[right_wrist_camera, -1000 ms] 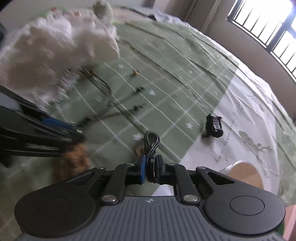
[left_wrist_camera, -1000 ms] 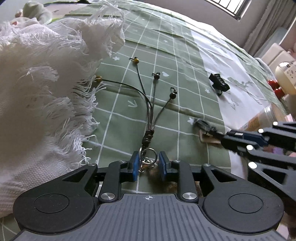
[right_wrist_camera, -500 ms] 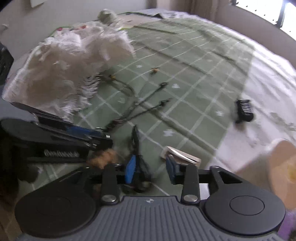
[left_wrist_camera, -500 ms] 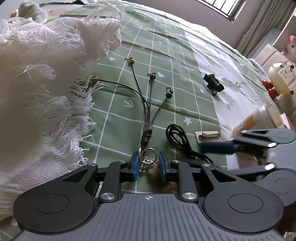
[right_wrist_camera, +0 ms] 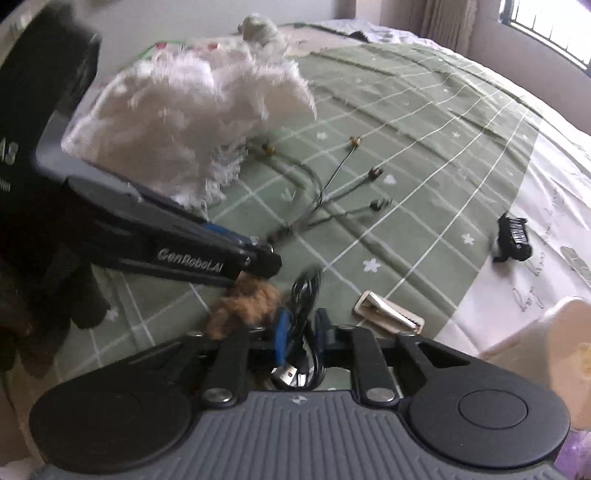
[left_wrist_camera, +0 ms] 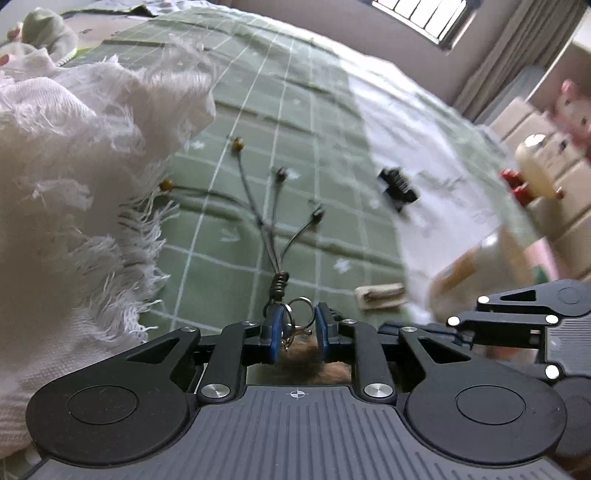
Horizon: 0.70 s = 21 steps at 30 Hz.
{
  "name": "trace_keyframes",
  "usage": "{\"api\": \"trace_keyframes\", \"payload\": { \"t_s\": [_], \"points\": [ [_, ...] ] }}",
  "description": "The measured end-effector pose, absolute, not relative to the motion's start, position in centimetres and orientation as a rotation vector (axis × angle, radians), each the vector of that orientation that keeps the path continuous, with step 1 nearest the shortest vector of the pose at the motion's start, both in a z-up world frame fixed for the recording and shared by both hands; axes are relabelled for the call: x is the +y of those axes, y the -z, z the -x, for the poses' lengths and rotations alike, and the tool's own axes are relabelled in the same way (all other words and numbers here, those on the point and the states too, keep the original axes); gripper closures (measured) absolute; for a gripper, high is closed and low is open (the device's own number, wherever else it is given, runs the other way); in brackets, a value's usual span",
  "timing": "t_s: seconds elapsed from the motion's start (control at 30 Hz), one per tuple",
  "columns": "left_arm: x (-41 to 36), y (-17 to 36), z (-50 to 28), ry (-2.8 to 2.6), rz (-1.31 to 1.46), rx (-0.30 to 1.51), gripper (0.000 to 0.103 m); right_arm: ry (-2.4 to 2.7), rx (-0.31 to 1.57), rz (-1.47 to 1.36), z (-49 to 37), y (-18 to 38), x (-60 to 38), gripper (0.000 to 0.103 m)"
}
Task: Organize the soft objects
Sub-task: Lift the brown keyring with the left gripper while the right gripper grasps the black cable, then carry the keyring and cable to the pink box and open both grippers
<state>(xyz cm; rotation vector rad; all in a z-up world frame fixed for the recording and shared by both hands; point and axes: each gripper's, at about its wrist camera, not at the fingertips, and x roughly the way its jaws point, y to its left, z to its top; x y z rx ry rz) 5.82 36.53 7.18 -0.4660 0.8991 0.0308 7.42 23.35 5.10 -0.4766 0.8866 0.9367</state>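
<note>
My left gripper (left_wrist_camera: 297,326) is closing on a keychain's metal ring (left_wrist_camera: 301,308). Its beaded cords (left_wrist_camera: 275,236) fan out over the green checked bedcover (left_wrist_camera: 295,110), and its brown pom-pom (left_wrist_camera: 306,354) lies under the jaws. In the right wrist view the left gripper (right_wrist_camera: 269,258) reaches in from the left, above the pom-pom (right_wrist_camera: 247,299). My right gripper (right_wrist_camera: 301,328) is closing on a coiled black cable (right_wrist_camera: 306,288) with a USB plug; the cable fills the gap between its pads. A white fringed blanket (left_wrist_camera: 74,166) is heaped at the left, also seen as a blanket (right_wrist_camera: 192,110) in the right wrist view.
A beige hair clip (right_wrist_camera: 388,314) lies just right of the cable. A black claw clip (right_wrist_camera: 513,236) sits farther right on the white sheet. A tan jar (left_wrist_camera: 480,269) stands at the right. A green plush toy (right_wrist_camera: 258,26) lies behind the blanket, and boxes stand beyond the bed.
My right gripper opened and dropped, then closed again around the black cable. It now sits close beside the left gripper. The left gripper stayed on the keychain.
</note>
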Motion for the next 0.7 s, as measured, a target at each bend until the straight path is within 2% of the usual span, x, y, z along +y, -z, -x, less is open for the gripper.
{"api": "trace_keyframes", "payload": {
  "t_s": [0.23, 0.3, 0.37, 0.43, 0.47, 0.7],
  "points": [
    [36.9, -10.5, -5.5, -0.088, 0.426, 0.848, 0.081, -0.914, 0.88, 0.447, -7.8, -7.5, 22.0, 0.102],
    [36.4, -10.8, -5.5, -0.084, 0.364, 0.851, 0.081, -0.897, 0.885, 0.467, -7.8, -7.1, 22.0, 0.097],
    [36.2, -10.8, -5.1, -0.081, 0.336, 0.842, 0.081, -0.901, 0.89, 0.473, -7.6, -6.3, 22.0, 0.086],
    [36.5, -10.6, -4.5, -0.086, 0.346, 0.835, 0.081, -0.928, 0.905, 0.461, -7.4, -5.5, 22.0, 0.061],
    [36.7, -10.4, -4.1, -0.092, 0.353, 0.836, 0.081, -0.94, 0.914, 0.456, -7.3, -4.9, 22.2, 0.057],
    [38.4, -7.9, -2.0, -0.122, 0.41, 0.878, 0.081, -0.929, 0.846, 0.532, -6.4, -0.9, 24.9, 0.056]
  ]
}}
